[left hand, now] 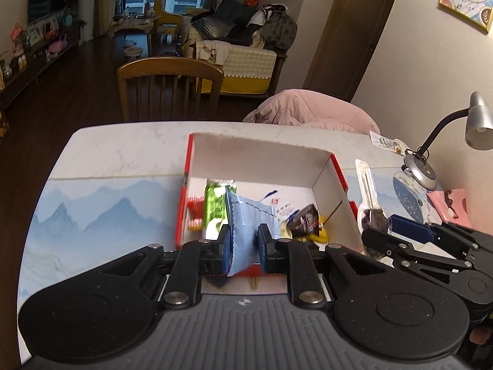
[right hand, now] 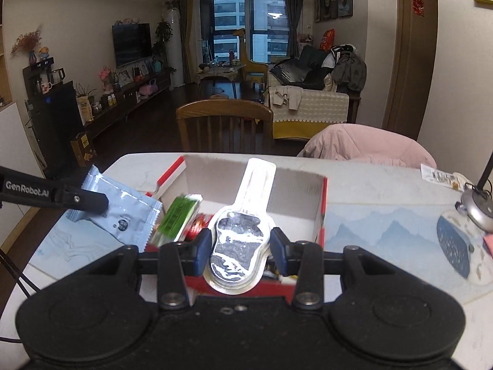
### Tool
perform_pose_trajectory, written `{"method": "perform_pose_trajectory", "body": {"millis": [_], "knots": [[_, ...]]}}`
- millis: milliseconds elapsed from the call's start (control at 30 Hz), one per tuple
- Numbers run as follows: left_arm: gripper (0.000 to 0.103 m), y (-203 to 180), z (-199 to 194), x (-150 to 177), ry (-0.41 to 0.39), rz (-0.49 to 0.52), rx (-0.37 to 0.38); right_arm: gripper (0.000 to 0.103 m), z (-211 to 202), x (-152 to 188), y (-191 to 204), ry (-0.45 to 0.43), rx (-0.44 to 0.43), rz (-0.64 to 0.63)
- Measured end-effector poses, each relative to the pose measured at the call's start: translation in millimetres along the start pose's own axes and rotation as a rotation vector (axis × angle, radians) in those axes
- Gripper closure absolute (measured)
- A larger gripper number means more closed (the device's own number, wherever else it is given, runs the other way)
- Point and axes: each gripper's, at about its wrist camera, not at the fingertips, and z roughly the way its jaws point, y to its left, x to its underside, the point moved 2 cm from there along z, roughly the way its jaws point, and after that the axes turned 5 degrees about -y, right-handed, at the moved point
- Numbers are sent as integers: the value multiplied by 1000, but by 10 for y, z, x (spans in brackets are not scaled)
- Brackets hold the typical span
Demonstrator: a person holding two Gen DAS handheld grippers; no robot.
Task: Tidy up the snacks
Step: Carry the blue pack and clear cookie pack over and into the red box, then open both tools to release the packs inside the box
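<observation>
Over the red-and-white box [left hand: 337,178], the left gripper [left hand: 243,240] pinches a light, crinkly blue packet [left hand: 249,219] by its lower edge at six o'clock, while the right gripper [right hand: 242,243] clamps a stiff, slippery spoon-shaped foil pack [right hand: 238,237] across its bowl.

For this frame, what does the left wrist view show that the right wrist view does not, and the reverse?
Only the left wrist view shows the dark brown snack packet lying in the red-and-white cardboard box, and the grey gooseneck desk lamp's head.

Only the right wrist view shows the black television and the yellow giraffe figure.

Both show the box, the green snack packet, the light blue foil pouch in the left gripper and the clear spoon-shaped blister pack in the right gripper.
</observation>
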Motion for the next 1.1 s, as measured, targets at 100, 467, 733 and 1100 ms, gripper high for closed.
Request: {"method": "perform_pose_trajectory", "body": {"millis": [100,467,733,1100], "knots": [[86,-66,179,-87,16,7,-3,63,159,-101,-60,9,-7,-7],[86,-199,826,-262,78,27,-52,63,851,-355,-292,106,-48,4],[86,-270,1206,-288,134,46,-78,63,1324,-250,-379,224,-74,4],[86,-348,1506,-167,209,89,-92,63,1658,-56,-358,346,-105,-54]]}}
